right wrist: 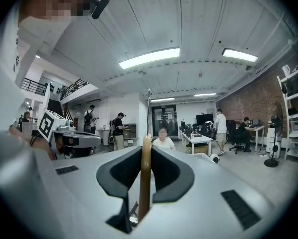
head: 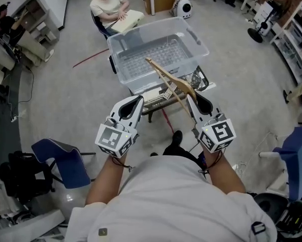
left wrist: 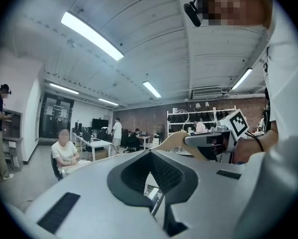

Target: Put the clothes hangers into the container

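The hanger (head: 167, 74) had its near end hidden between the clamping fingers of the right gripper (head: 192, 101), over the container's (head: 191, 37) near rim. The left gripper (head: 138, 102) was clenched, empty.

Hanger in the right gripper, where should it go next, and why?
Probably forward a little: the right gripper is shut on the wooden hanger, and only the hanger's far tip seems to be over the clear container, so it likely isn't ready to drop.
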Tool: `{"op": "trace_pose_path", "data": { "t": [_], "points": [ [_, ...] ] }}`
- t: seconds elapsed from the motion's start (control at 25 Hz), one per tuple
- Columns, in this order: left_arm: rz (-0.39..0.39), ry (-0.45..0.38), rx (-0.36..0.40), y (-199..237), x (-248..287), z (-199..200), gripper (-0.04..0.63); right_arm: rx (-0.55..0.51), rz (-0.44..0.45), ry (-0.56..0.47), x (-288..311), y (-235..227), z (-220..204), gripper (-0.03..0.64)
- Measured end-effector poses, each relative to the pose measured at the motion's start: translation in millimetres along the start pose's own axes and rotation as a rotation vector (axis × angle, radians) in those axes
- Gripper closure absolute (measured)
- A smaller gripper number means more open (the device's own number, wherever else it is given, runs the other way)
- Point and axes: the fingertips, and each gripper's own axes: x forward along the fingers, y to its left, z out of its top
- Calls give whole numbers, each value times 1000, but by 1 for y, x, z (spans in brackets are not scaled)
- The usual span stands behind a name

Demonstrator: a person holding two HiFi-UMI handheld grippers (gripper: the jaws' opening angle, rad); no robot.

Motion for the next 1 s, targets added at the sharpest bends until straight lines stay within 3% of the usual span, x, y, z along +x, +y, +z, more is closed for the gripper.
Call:
{"op": "trace_pose_path", "data": {
  "t": [0.68,1.0],
  "points": [
    [45,50,-17,18,126,-8,578,22,85,33,58,-104,-10,551],
    [52,71,-29,18,160,-20,579,21,107,46,69,-133,-13,551]
  ]
}}
